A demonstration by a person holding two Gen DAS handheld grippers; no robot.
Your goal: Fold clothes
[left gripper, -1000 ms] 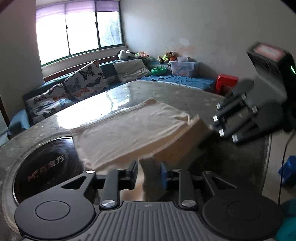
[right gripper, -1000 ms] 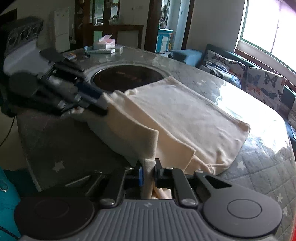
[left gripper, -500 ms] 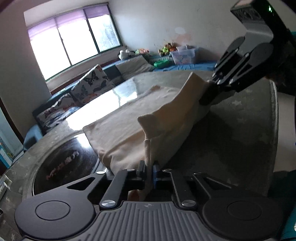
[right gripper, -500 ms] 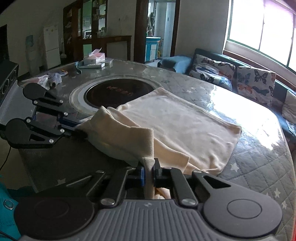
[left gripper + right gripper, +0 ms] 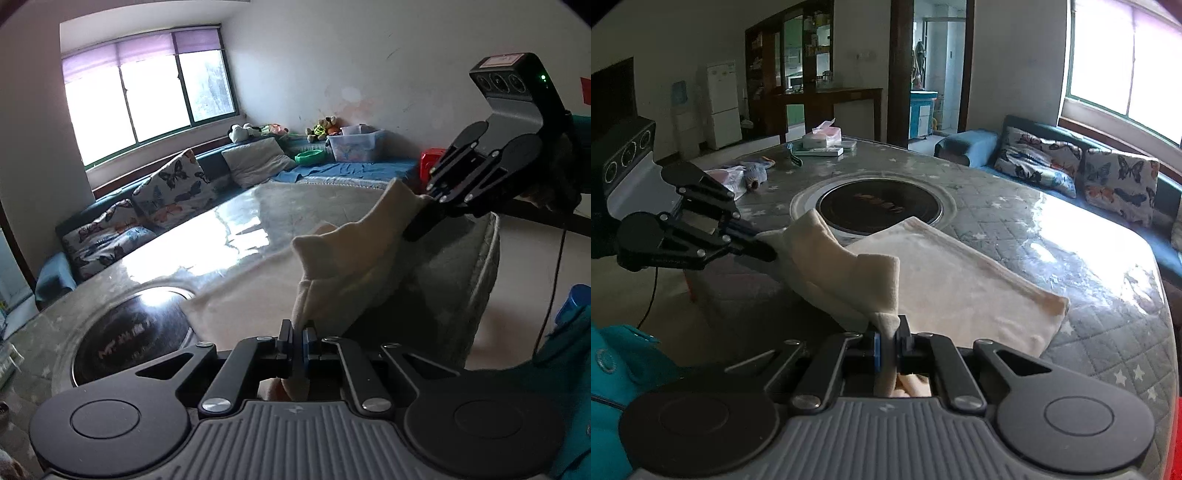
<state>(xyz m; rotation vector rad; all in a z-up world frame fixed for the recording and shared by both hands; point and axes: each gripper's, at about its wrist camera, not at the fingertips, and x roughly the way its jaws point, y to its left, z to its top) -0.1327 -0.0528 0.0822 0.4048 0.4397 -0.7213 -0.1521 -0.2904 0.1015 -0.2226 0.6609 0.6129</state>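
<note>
A cream cloth lies partly flat on the round quilted table, its near edge lifted. My left gripper is shut on one lifted corner of the cloth. My right gripper is shut on the other lifted corner. Each gripper shows in the other's view: the right one at upper right, the left one at left. The cloth hangs slack between them above the table's near edge.
A round black cooktop is set in the table's middle. Tissue box, papers and plastic bags sit at the far side. A sofa with butterfly cushions runs under the window. A red stool stands beyond the table.
Both grippers have lifted the cloth's near edge higher and drawn it up off the table; the lifted fold now stands taller and the flat part looks shorter.
</note>
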